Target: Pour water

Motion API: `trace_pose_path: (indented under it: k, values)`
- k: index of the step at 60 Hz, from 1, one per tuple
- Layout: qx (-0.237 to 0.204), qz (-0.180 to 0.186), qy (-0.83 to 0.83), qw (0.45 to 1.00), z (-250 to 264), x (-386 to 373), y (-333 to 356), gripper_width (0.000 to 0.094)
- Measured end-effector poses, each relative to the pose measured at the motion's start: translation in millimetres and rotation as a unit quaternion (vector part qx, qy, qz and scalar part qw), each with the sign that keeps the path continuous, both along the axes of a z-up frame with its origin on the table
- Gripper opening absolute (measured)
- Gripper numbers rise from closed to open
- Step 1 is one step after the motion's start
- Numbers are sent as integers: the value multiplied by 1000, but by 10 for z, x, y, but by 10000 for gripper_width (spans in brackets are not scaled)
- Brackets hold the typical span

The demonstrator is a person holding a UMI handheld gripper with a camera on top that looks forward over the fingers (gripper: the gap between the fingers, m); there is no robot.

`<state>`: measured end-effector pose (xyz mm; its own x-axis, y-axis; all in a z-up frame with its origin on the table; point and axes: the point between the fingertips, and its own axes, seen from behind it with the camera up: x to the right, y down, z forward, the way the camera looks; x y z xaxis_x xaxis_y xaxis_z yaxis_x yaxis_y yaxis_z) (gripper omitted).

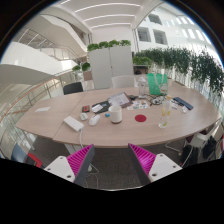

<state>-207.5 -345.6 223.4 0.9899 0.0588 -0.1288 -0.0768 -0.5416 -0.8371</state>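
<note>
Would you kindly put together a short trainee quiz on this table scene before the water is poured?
1. True or false: the claw is shut on a cup.
2. Which lies nearer the claw on the wooden table: A) the white cup, B) the green bag?
3. Fill in: the flat disc beside the white cup is coloured ____.

Key: 1 false, the claw is open and holds nothing, well short of the table; 2 A; 3 red.
</note>
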Motion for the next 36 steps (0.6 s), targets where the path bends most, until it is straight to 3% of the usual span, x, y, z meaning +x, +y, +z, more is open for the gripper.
trace_pose_path:
  k: [10,20,26,36]
  values:
    - [-3,-7,-16,1000,-189,161,38,790]
    - [-3,-48,-14,999,-440,645,314,792]
    - [28,-68,-28,997,-538,1173,731,792]
    - [119,-81,-58,988,-744,2117,1646,791]
